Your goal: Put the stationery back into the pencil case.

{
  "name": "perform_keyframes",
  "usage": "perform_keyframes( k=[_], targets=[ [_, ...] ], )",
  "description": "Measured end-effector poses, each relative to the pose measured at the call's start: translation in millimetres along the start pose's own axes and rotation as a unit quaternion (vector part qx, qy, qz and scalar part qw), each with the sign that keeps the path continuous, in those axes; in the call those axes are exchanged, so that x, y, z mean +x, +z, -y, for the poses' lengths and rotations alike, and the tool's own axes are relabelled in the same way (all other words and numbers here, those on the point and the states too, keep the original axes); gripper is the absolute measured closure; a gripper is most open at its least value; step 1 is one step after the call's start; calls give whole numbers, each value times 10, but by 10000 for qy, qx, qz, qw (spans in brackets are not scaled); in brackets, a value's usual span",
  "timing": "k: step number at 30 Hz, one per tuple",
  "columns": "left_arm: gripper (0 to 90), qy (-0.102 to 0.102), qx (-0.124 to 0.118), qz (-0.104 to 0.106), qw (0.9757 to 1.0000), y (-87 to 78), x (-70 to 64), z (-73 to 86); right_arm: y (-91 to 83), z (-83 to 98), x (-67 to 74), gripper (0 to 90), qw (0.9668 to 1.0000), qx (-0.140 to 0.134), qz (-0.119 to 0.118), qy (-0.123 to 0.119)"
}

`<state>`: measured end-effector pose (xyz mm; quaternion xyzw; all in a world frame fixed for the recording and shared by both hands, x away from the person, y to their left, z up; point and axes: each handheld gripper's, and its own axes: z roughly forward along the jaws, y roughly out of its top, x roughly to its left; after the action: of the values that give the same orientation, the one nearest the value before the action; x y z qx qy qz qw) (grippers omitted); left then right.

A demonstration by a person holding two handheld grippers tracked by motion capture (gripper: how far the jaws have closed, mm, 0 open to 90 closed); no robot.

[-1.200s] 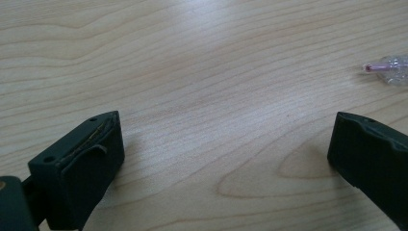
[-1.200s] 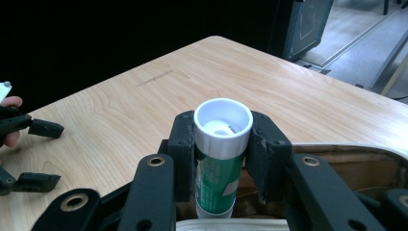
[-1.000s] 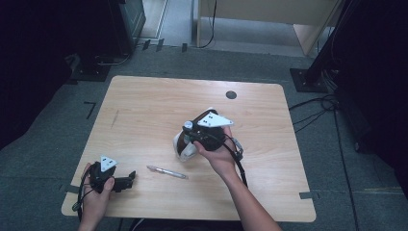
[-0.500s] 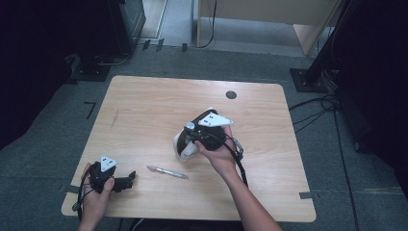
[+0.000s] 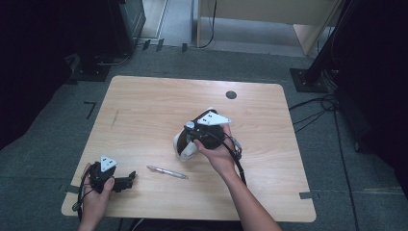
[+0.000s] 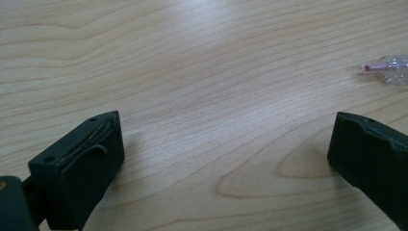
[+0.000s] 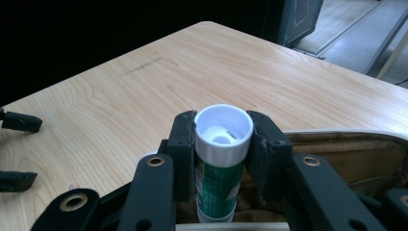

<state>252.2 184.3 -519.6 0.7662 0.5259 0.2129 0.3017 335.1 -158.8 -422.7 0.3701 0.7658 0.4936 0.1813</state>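
My right gripper point(image 7: 223, 131) is shut on a glue stick point(image 7: 222, 144) with a white cap and a green label, held upright between the jaws. Below it lies an open pouch point(image 7: 346, 154) with a brown lining. In the high view the right gripper point(image 5: 193, 139) hangs over the white pouch point(image 5: 185, 150) at the middle of the table. My left gripper point(image 5: 126, 182) rests on the table at the front left, open with bare wood between its jaws point(image 6: 226, 139). A clear pen point(image 5: 167, 172) lies between the two hands; its pink tip point(image 6: 385, 67) shows ahead of the left jaws.
The light wooden table point(image 5: 144, 110) has a dark round grommet point(image 5: 231, 95) near its far edge. Dark stands and cables sit on the grey floor around it. The left gripper point(image 7: 19, 150) also shows at the left edge of the right gripper view.
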Motion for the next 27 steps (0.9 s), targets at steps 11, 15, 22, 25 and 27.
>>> perform_keyframes(
  k=[11, 15, 22, 25, 27],
  targets=[
    [0, 3, 9, -2, 10000, -1, 0, 0, -47, -41, -29, 719, 9998, -162, 82, 47],
    [0, 13, 12, -2, 10000, -1, 2, 0, -59, -56, -29, 706, 9998, -188, 37, 70],
    [0, 19, 16, 2, 10000, -2, 3, 0, -9, -130, 98, 734, 9993, -315, -190, -37],
    [0, 20, 16, 0, 10000, -2, 3, 0, 59, -136, 142, 777, 9992, -110, -353, -155],
    [0, 2, 5, -3, 10000, 0, 0, 0, 104, -123, 143, 794, 9994, -4, -286, -199]
  ],
)
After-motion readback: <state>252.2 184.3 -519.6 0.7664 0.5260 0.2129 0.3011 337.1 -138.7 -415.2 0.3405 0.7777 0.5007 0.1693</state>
